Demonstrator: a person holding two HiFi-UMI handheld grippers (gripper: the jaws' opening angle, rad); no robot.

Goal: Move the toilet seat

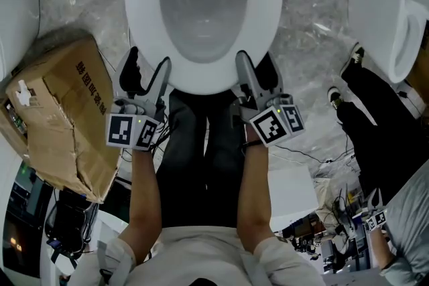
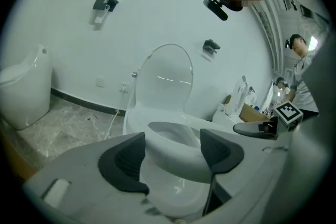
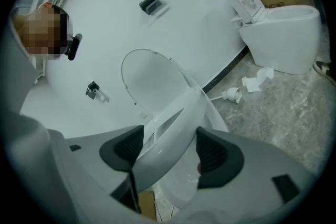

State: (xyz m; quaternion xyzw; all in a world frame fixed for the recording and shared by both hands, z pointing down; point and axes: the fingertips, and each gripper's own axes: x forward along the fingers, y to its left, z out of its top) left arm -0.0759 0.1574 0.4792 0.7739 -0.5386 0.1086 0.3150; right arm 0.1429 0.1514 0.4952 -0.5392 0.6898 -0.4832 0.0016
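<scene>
Two grips on: my left gripper (image 1: 147, 67) and right gripper (image 1: 255, 70) each clamp the toilet seat (image 1: 142, 3) at its front rim.

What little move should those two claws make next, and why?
Probably tip the toilet seat upward toward the upright lid: left gripper and right gripper both clamp its front rim, which looks lifted off the bowl.

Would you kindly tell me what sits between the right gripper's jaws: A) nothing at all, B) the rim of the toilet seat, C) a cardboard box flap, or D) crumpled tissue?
B: in the right gripper view the white toilet seat runs tilted between the two dark pads of the right gripper.
</scene>
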